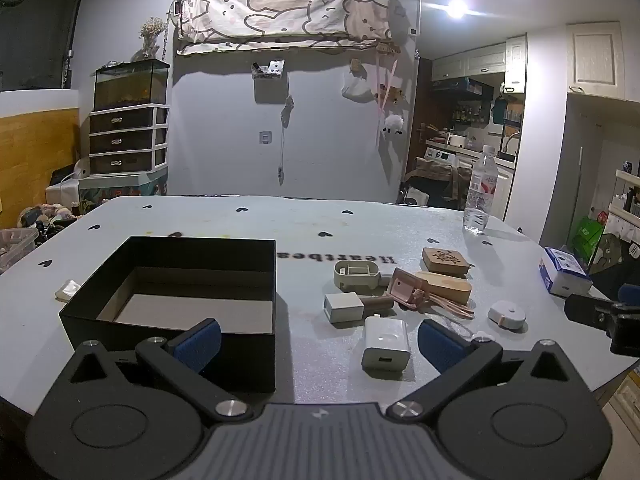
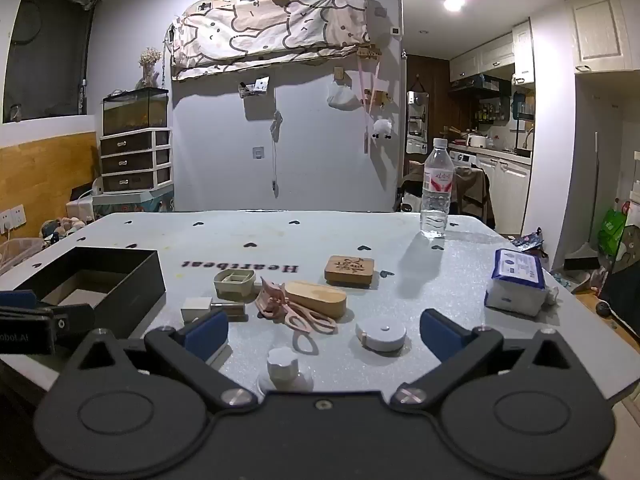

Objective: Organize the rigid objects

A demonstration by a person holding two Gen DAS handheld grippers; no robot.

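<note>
Both grippers gape wide, empty: left gripper (image 1: 318, 344) near charger (image 1: 386, 343) at one o'clock; box (image 1: 176, 300) awaits filling.

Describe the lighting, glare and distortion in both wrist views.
Left wrist view: two ceiling lights flare into starbursts; fisheye bends the table edge and darkens corners. Right wrist view: one ceiling light blooms with a pinkish halo; the water bottle casts a soft shadow toward the camera.
</note>
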